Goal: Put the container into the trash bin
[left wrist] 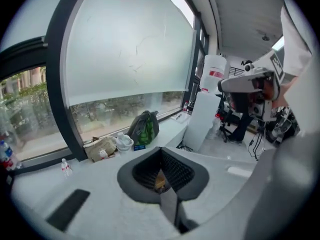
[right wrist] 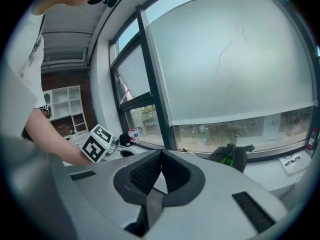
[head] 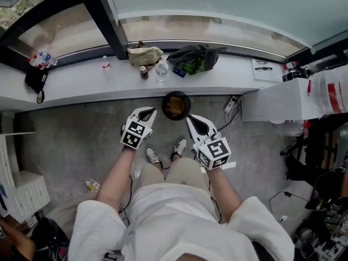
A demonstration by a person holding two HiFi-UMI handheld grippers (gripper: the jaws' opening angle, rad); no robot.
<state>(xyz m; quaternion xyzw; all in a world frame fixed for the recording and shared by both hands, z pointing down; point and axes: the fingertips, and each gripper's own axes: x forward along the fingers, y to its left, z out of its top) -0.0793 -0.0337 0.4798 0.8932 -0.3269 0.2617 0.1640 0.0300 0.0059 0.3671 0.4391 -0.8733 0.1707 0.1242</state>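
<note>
Hovering near trash bin (head: 164,106) | left hand-held gripper (head: 145,112): jaws together, empty | right hand-held gripper (head: 193,119): same

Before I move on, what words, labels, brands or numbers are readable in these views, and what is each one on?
No text is readable in any view.
Red label on the white cylinder: too blurred to read.
Labels on the bottles on the sill: too small to read.
Blue packet by the dark bag: print too small to read.
Marker cubes: black-and-white square patterns only, no letters.
</note>
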